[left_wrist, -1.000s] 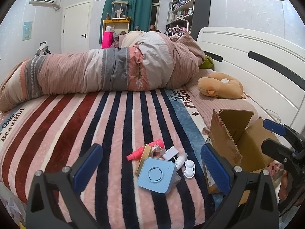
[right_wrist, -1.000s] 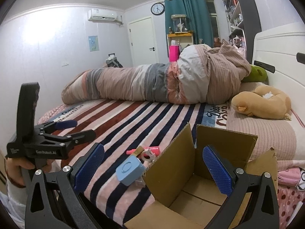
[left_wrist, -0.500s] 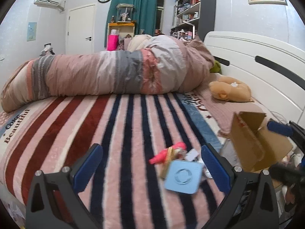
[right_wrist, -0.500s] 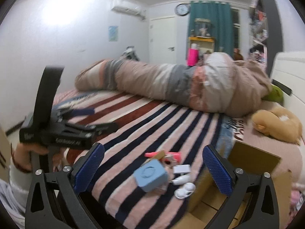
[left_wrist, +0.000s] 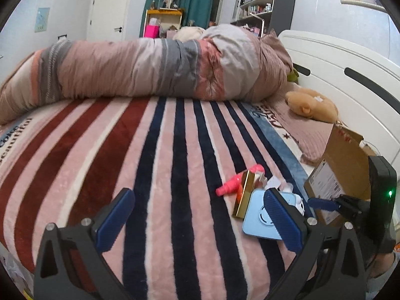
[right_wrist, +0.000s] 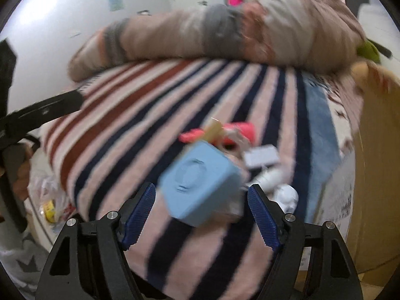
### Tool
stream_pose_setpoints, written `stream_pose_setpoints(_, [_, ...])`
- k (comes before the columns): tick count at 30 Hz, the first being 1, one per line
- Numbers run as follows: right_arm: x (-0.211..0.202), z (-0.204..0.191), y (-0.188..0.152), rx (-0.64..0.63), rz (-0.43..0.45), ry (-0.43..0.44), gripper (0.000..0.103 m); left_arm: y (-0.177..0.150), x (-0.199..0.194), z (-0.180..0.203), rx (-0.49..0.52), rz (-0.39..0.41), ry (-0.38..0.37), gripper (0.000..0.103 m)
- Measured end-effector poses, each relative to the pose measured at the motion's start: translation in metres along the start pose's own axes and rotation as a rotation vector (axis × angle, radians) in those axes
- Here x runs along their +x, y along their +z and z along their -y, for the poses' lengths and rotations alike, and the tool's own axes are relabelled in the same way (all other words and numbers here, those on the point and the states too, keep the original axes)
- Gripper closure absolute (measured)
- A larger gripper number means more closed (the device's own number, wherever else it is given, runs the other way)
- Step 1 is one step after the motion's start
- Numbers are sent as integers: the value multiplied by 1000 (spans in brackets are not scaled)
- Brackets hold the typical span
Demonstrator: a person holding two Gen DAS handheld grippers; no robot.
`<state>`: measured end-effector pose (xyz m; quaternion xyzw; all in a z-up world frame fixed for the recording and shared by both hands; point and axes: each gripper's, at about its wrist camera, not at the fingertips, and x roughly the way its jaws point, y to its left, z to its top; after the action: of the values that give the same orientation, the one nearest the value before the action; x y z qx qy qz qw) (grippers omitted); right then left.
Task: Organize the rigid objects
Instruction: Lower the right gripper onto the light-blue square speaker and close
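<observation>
Your left gripper [left_wrist: 197, 215] hangs wide open over the striped blanket [left_wrist: 125, 150], holding nothing, with the pile of small things just off its right finger. In that pile the pink bottle [left_wrist: 235, 180] and gold box [left_wrist: 243, 195] lie left of the light blue box [right_wrist: 200, 182]. Your right gripper [right_wrist: 201, 215] is also open, fingers either side of that box without touching; the cardboard box [right_wrist: 375, 175] stands at the far right.

Right wrist view: motion-blurred throughout; the small white items [right_wrist: 285, 195] behind the blue box [right_wrist: 200, 182] cannot be identified.
Blue box, left view: the box [left_wrist: 257, 218] is partly hidden behind a jaw pad.
Carton: the carton [left_wrist: 342, 165] is cut off at the right in both views; inside unseen.
Pink bottle: the bottle [left_wrist: 235, 182] is half hidden by the gold box [left_wrist: 243, 195].
</observation>
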<state>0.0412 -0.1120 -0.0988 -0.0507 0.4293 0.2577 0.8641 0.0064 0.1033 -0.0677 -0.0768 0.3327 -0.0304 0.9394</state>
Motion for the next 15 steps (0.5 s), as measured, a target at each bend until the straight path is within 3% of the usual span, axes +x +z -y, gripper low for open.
stream_pose_setpoints(5, [-9,17,-9,0,-10,-68,29,-4,10,3,-8,-12,-23,1])
stream_pose_setpoints(11, [3,-2,-7,-54,-4,44,29,-6,15,0,-11,-30,-35,1])
stream_pose_setpoints(15, [21,-11,8,-106,40,55,29,-8,14,-6,-17,-32,-22,1])
